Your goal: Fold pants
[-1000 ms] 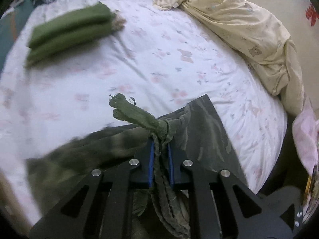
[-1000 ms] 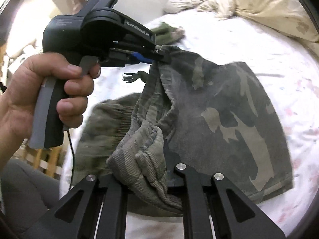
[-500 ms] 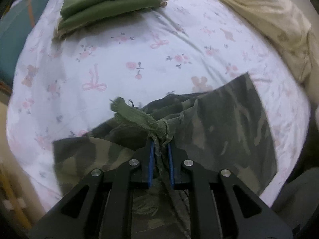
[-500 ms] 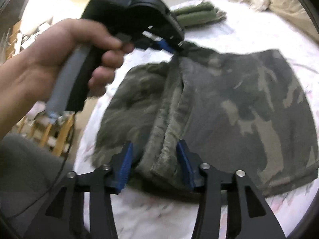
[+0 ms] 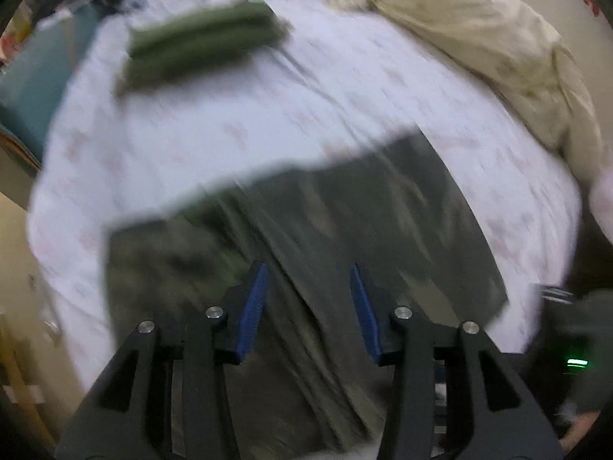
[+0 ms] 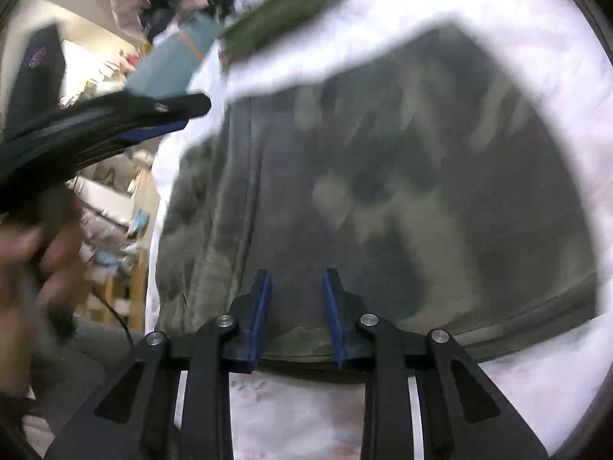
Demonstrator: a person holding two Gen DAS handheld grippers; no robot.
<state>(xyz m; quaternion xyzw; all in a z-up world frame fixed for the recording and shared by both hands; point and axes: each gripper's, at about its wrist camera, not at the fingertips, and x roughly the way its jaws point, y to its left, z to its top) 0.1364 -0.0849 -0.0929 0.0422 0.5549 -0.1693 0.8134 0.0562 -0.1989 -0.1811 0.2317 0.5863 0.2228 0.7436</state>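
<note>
Camouflage pants [image 5: 345,211] lie spread flat on the flowered bed sheet [image 5: 230,122]. My left gripper [image 5: 308,268] hangs just above them, its jaws opening, the blue pads apart with only flat cloth beneath. In the right wrist view the pants [image 6: 383,172] fill the middle. My right gripper [image 6: 297,274] is low over their near hem, jaws closing; a gap shows between the pads and the cloth lies flat under them. The left gripper [image 6: 164,122] shows at the left, held by a hand [image 6: 38,260]. Both views are blurred.
A folded green pair of pants [image 5: 203,38] [image 6: 276,27] rests at the far side of the bed. A cream duvet [image 5: 479,46] is bunched along the far right. A teal object [image 5: 34,88] lies off the bed's left edge, with room clutter [image 6: 115,230] beyond it.
The left gripper let go of the bunched waistband and its jaws spread. The pants dropped flat onto the sheet. The right gripper sank toward the near hem and its jaws narrowed.
</note>
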